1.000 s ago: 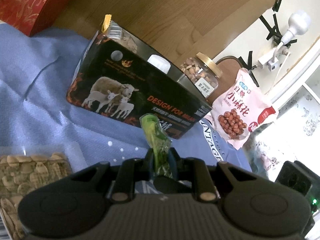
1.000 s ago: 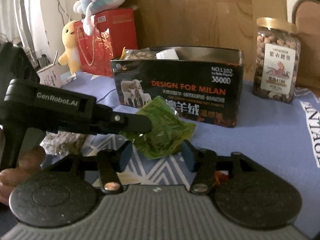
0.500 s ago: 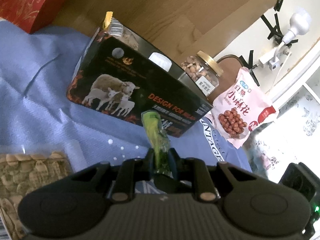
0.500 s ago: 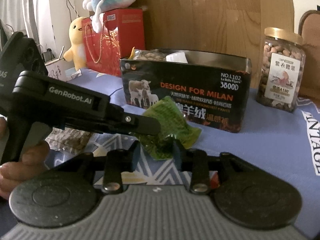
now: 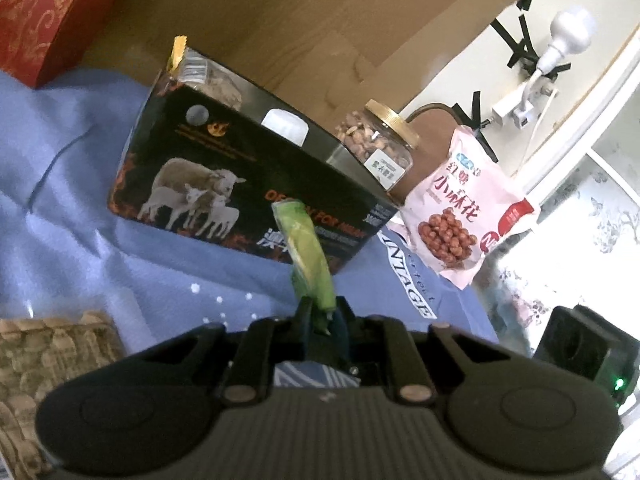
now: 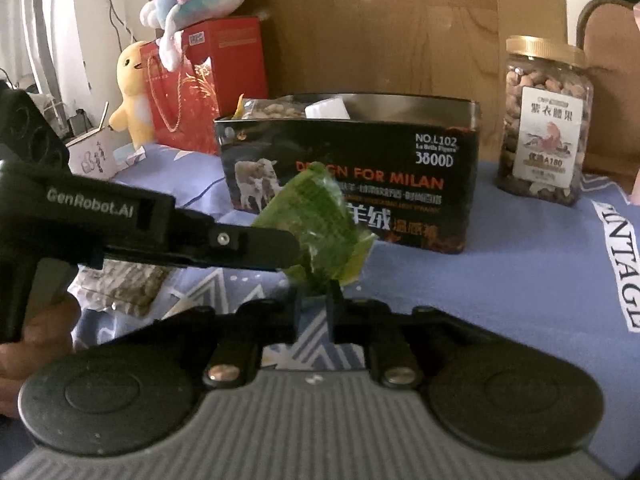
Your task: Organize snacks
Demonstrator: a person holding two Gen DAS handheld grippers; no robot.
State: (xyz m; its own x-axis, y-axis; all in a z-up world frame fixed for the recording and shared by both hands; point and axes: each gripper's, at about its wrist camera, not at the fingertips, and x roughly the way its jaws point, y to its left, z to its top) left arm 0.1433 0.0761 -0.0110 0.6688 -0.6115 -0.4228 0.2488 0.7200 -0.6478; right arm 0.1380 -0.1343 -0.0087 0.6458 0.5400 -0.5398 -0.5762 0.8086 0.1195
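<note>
Already both grippers pinched the green snack packet (image 6: 316,224) above the blue cloth (image 6: 520,264): left gripper (image 5: 322,314) clamped, right gripper (image 6: 314,300) just closed. Opposed pulling risked tearing its thin wrapper.

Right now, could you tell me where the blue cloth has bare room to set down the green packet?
Free: the blue cloth between the black sheep-printed box and the gold-lidded nut jar; also left of that box, below the red gift bag. Crowded: the near-left corner, with the clear cracker packet.
</note>
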